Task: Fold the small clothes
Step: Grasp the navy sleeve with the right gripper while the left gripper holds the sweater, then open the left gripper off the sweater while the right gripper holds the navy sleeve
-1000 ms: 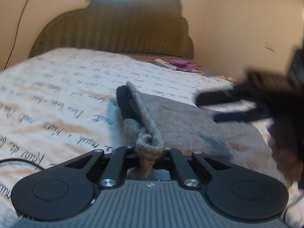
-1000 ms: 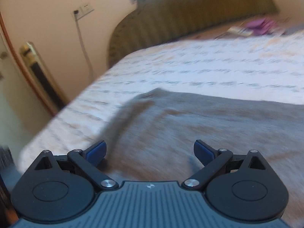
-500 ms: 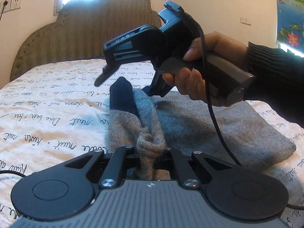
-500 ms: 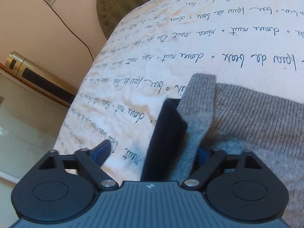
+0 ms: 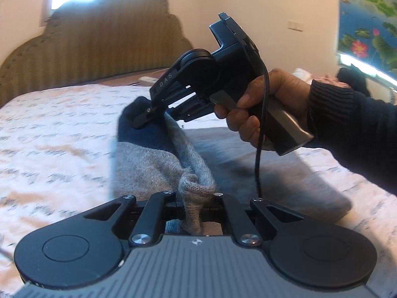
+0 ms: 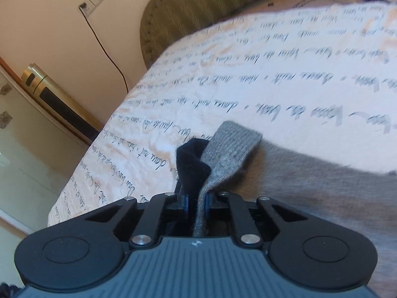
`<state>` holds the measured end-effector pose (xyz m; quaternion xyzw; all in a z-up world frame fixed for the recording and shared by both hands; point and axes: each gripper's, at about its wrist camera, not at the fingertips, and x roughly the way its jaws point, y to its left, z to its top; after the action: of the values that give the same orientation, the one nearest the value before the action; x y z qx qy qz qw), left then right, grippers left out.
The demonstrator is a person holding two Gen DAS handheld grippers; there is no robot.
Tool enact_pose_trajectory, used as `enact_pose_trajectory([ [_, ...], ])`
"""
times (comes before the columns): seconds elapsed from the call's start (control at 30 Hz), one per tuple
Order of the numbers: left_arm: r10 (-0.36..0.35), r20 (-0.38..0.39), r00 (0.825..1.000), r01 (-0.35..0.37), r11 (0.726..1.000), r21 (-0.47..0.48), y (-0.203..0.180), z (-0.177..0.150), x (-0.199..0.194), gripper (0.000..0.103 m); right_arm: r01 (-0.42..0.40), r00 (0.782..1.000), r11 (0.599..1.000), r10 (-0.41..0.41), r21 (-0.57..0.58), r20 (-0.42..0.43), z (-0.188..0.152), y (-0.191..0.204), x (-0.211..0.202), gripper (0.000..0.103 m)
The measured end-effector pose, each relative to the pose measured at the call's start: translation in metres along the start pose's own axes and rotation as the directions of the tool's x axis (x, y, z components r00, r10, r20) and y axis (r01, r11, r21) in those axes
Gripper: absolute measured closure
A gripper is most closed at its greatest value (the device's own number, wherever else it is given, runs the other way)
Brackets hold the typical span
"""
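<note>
- Lying on the script-printed cream bedspread (image 6: 285, 79), the grey knitted garment with navy cuff (image 5: 148, 164) is pinched at both ends.
- Left gripper (image 5: 196, 198): clamped on grey edge.
- Right gripper (image 6: 197, 198): clamped on cuff end.

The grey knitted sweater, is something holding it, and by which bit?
Both grippers hold the grey knitted sweater. The left gripper pinches a bunched grey edge. The right gripper pinches the end with the dark blue band.
</note>
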<state>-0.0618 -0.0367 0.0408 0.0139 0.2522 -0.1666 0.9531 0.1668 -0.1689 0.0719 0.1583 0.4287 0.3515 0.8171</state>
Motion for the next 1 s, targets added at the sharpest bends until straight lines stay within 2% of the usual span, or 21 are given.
enact_pose_trajectory([
  [0.13, -0.12, -0.002, 0.993, 0.12, 0.992, 0.043, -0.044, 0.009, 0.02, 0.097, 0.053, 0.997, 0.999, -0.053, 0.007, 0.049, -0.009, -0.03, -0.062, 0.093],
  [0.3, -0.242, -0.063, 0.968, 0.246, 0.967, 0.068, -0.095, 0.007, 0.051, 0.097, 0.148, 0.984, 0.985, -0.155, 0.084, 0.09, -0.038, -0.082, -0.135, 0.093],
  [0.43, -0.28, -0.129, 0.951, 0.289, 0.955, 0.059, -0.119, 0.001, 0.074, 0.097, 0.193, 0.974, 0.971, -0.207, 0.144, 0.091, -0.062, -0.114, -0.159, 0.093],
  [0.6, -0.274, -0.169, 0.947, 0.287, 0.956, 0.06, -0.132, -0.011, 0.1, 0.097, 0.186, 0.972, 0.961, -0.21, 0.205, 0.102, -0.08, -0.141, -0.158, 0.093],
  [0.67, -0.304, -0.162, 0.939, 0.317, 0.947, 0.057, -0.13, -0.01, 0.099, 0.087, 0.16, 0.975, 0.956, -0.192, 0.244, 0.112, -0.085, -0.149, -0.155, 0.089],
  [0.73, -0.374, -0.162, 0.913, 0.384, 0.923, 0.033, -0.117, -0.002, 0.086, 0.071, 0.129, 0.978, 0.954, -0.168, 0.27, 0.128, -0.088, -0.153, -0.157, 0.084],
  [0.8, -0.458, -0.147, 0.877, 0.458, 0.888, -0.04, -0.096, 0.007, 0.073, 0.049, 0.104, 0.976, 0.952, -0.154, 0.289, 0.155, -0.087, -0.154, -0.164, 0.072],
  [0.83, -0.486, -0.117, 0.866, 0.482, 0.874, -0.069, -0.086, 0.011, 0.062, 0.044, 0.084, 0.973, 0.95, -0.144, 0.302, 0.18, -0.086, -0.155, -0.169, 0.066],
  [0.87, -0.495, -0.085, 0.864, 0.489, 0.868, -0.083, -0.074, 0.015, 0.052, 0.038, 0.06, 0.97, 0.947, -0.131, 0.316, 0.207, -0.086, -0.156, -0.174, 0.059],
  [0.9, -0.49, -0.056, 0.87, 0.485, 0.871, -0.083, -0.061, 0.018, 0.044, 0.033, 0.037, 0.964, 0.943, -0.121, 0.33, 0.236, -0.085, -0.158, -0.18, 0.057],
  [0.97, -0.437, -0.015, 0.899, 0.435, 0.898, -0.068, -0.037, 0.023, 0.031, 0.03, 0.077, 0.944, 0.936, -0.18, 0.344, 0.277, -0.081, -0.157, -0.192, 0.057],
  [1.0, -0.385, -0.002, 0.923, 0.384, 0.921, -0.061, -0.023, 0.022, 0.027, 0.03, 0.106, 0.932, 0.933, -0.214, 0.343, 0.294, -0.08, -0.154, -0.197, 0.057],
])
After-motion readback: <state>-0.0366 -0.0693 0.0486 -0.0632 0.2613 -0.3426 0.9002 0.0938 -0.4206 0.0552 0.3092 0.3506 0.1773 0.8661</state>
